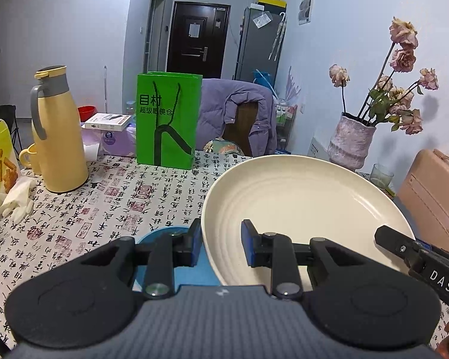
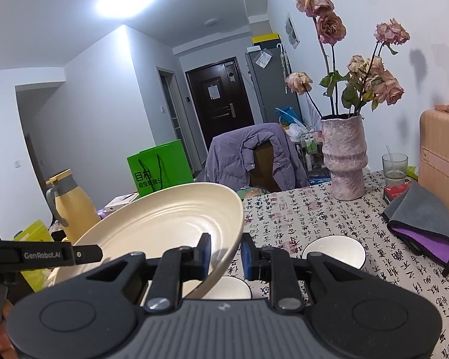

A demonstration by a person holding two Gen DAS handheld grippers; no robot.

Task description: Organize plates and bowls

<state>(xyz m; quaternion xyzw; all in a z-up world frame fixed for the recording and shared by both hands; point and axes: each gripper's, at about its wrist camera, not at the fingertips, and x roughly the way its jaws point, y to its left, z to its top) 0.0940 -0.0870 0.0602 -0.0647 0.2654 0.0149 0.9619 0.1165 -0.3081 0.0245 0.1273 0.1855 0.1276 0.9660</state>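
Observation:
A large cream ribbed plate hangs tilted above the patterned tablecloth, carried by both grippers. My left gripper is shut on its near left rim. My right gripper is shut on the opposite rim of the same plate. One black finger of the right gripper reaches the plate's right rim in the left wrist view. A blue plate lies on the table under the left gripper, mostly hidden. Two white bowls sit on the table below the right gripper.
A yellow thermos, a green paper bag and white gloves stand on the left side. A pink vase with dried roses, a glass, a grey cloth and a pink case are on the right.

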